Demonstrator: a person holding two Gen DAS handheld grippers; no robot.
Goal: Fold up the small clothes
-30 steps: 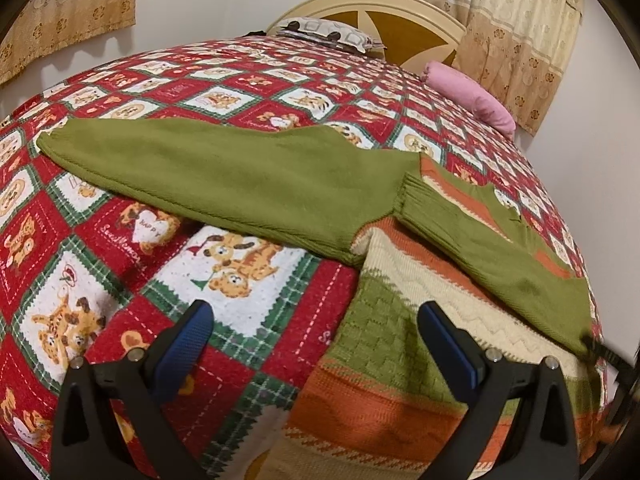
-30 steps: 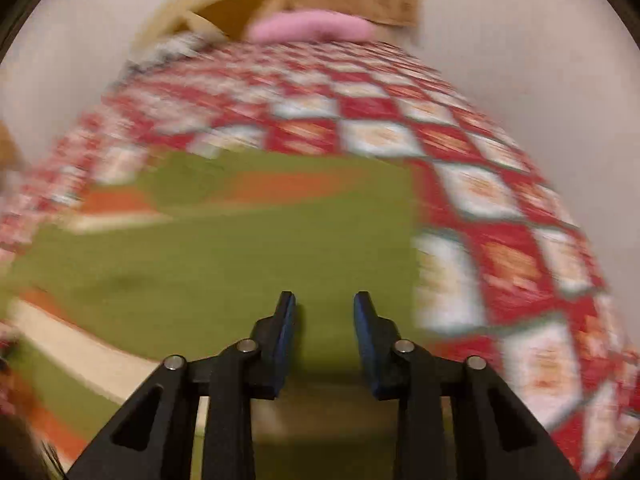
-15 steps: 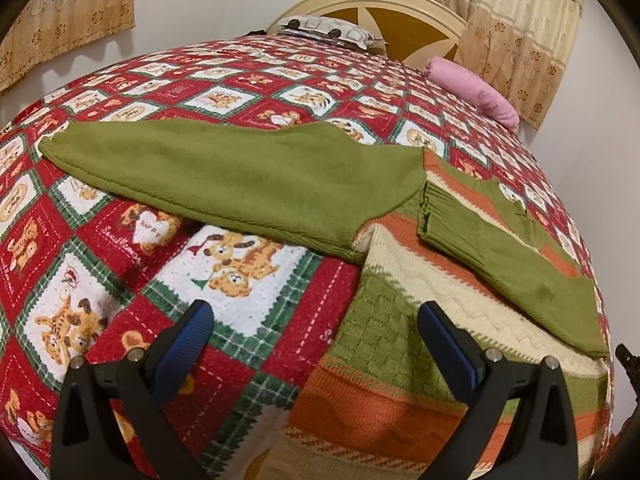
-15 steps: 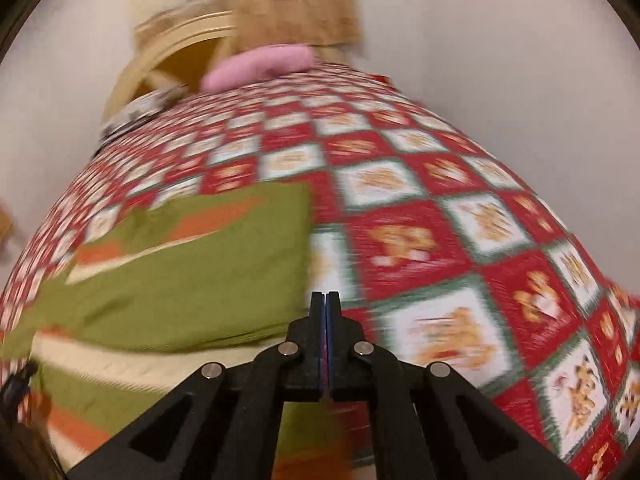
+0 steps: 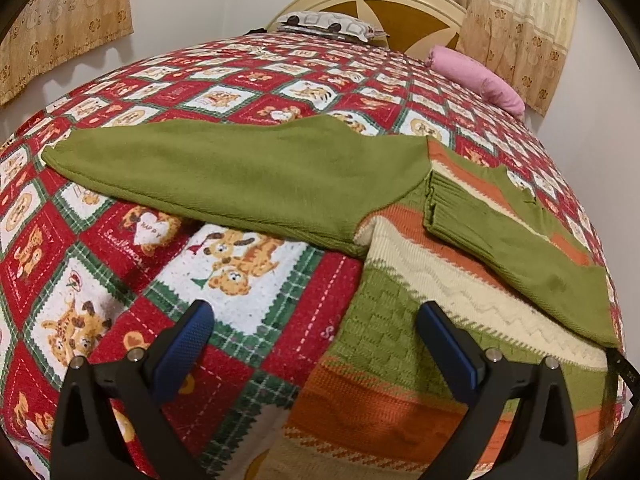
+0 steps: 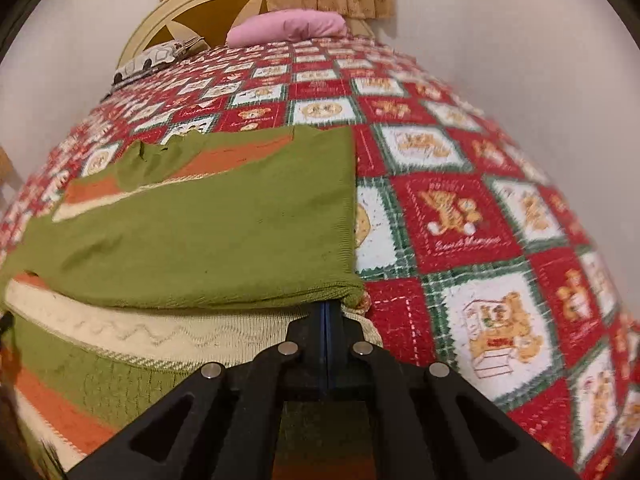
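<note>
A knitted sweater lies flat on the bed. It has stripes of green, orange and cream, and its sleeves are plain green. In the left wrist view it fills the middle and the lower right of the frame. The left sleeve lies stretched out across the blanket toward the left of the frame. The right sleeve is folded over, so it lies on top of the striped body, with its ribbed cuff near the middle of the sweater. In the right wrist view the same folded sleeve fills the left middle of the frame, and the cream zigzag stripe of the body shows just below it.

The right gripper sits at the bottom middle of its own view. Its two blue pads are pressed tight together with no gap. Their tips are right at the lower corner of the folded sleeve, at the edge of the sweater. I cannot tell if any cloth is caught between them.

The left gripper is at the bottom of its view. Its two blue pads are spread wide apart and hold nothing. One pad hangs over the blanket and the other over the green part of the sweater.

Under the sweater is a red, white and green blanket with little bear pictures in squares. At the top of the frame there is a cream headboard, a spotted pillow and a pink pillow. Tan curtains hang in the upper right.
</note>
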